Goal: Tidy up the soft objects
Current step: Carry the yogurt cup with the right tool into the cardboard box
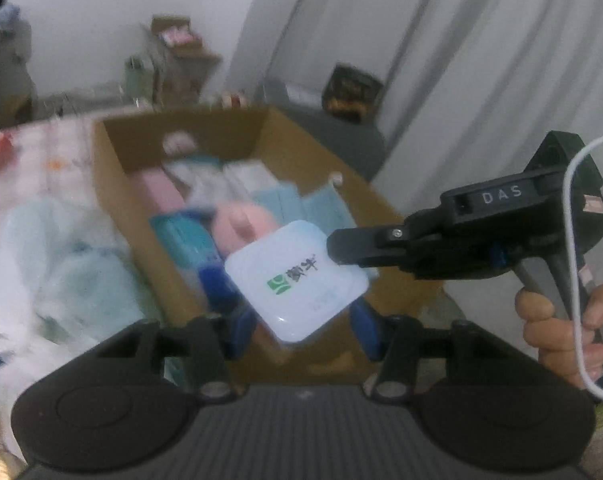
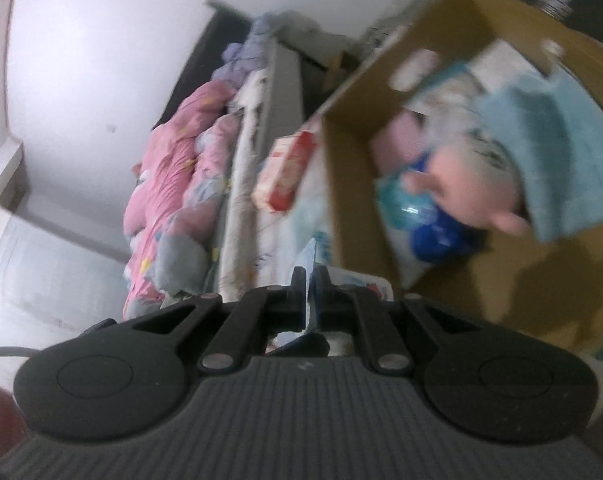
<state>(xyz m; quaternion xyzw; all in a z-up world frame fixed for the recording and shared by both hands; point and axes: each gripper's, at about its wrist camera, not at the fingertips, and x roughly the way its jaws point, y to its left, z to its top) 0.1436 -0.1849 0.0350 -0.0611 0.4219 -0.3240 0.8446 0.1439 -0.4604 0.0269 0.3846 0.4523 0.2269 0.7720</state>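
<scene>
**A white pouch held over the open carton**

Most of what we see is smeared by blur. Inside the cardboard box (image 1: 113,168) we make out only soft shapes: a pink plush toy (image 1: 241,220), light blue folded cloths (image 1: 297,204), a teal packet and something deep blue; their edges run together and we cannot separate them further. The shelf and dark bag by the curtain behind are unreadable. The left gripper (image 1: 301,320) shows only its blue fingertips, the far parts cut off behind the white square pouch (image 1: 297,280) with a green logo.

The right gripper (image 1: 335,250) reaches in from the right of the left wrist view, lying near level, a hand (image 1: 561,332) wrapped round its handle beside a white cable (image 1: 573,280). Its jaws pinch the pouch's edge, pressed nearly together, so the pouch hangs tilted above the box's near end. The left jaws stand spread either side of the pouch; we cannot tell whether they touch it.

In the right wrist view a pink quilt (image 2: 169,184) lies heaped on a bed.
</scene>
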